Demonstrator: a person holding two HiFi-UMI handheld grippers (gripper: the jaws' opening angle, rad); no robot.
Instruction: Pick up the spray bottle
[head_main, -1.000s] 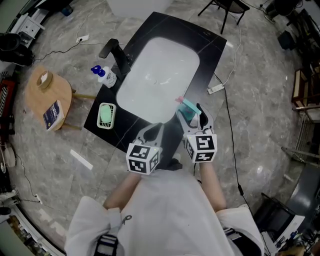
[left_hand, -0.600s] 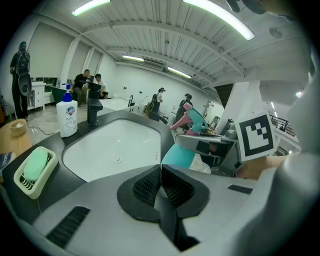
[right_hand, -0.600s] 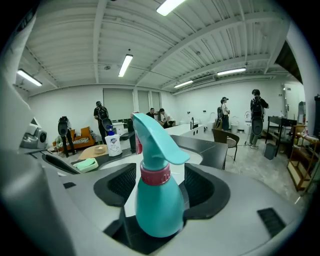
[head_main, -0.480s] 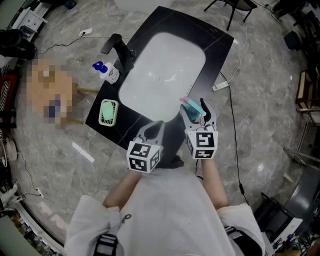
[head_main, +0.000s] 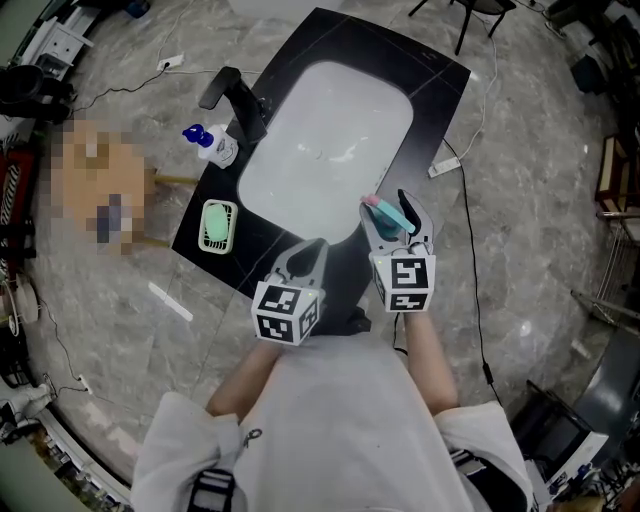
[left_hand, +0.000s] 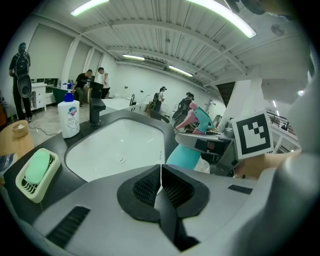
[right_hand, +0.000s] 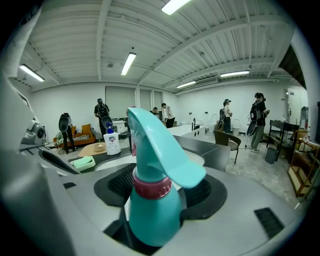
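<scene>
A teal spray bottle (right_hand: 152, 200) with a pink collar stands upright between the jaws of my right gripper (right_hand: 159, 192), which is shut on it. In the head view the spray bottle (head_main: 385, 213) pokes out past the right gripper (head_main: 398, 228) at the near right edge of the black counter (head_main: 262, 250). The left gripper (head_main: 305, 262) hovers over the counter's near edge, beside the right one. Its jaws are shut with nothing between them (left_hand: 160, 186). From the left gripper view the spray bottle (left_hand: 189, 152) shows to the right, held above the counter.
A white sink basin (head_main: 325, 145) fills the counter, with a black faucet (head_main: 235, 100) at its far left. A soap dispenser (head_main: 215, 145) and a green sponge in a dish (head_main: 215, 227) sit on the counter's left side. People stand in the room beyond.
The right gripper with the spray bottle has shifted slightly right and away. The left gripper has barely moved.
</scene>
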